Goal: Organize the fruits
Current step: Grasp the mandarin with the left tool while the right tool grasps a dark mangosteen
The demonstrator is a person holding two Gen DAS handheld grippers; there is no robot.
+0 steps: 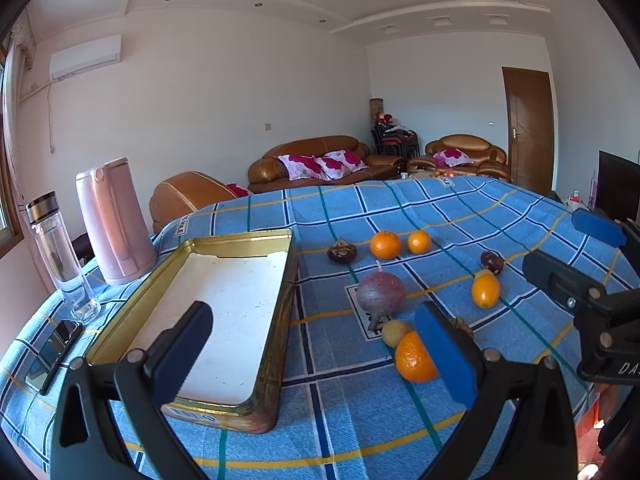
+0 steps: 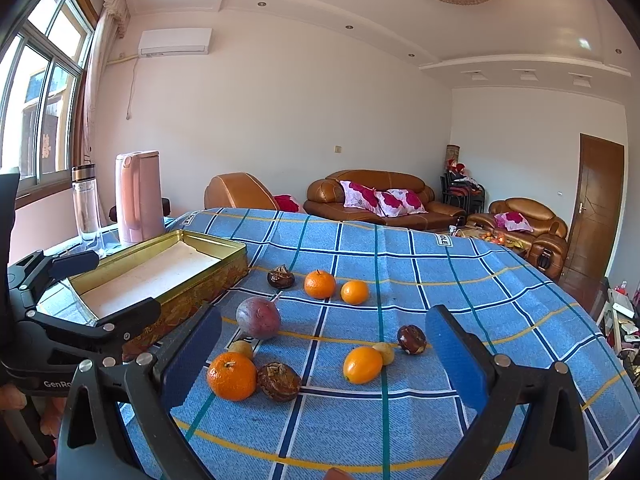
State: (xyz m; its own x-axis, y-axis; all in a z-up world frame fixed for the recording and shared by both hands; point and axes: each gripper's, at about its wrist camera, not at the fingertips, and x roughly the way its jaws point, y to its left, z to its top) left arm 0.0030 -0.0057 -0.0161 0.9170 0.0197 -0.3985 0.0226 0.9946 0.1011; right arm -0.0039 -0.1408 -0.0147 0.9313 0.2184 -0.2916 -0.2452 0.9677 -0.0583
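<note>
Worktop (image 2: 440, 280) under blue checked cloth: open gold tin (image 1: 280, 264) at left, white floor bare; just right of it, loose on the cloth, purple round fruit (image 2: 258, 317), four orange citrus incl. nearest one (image 2: 231, 376), three brown husked fruits, two small yellow ones. Left hand-held gripper (image 1: 316, 356) spread wide, nothing held, hovering over tin's near corner. Right hand-held gripper (image 2: 324, 360) likewise wide, nothing held, above the near fruits.
</note>
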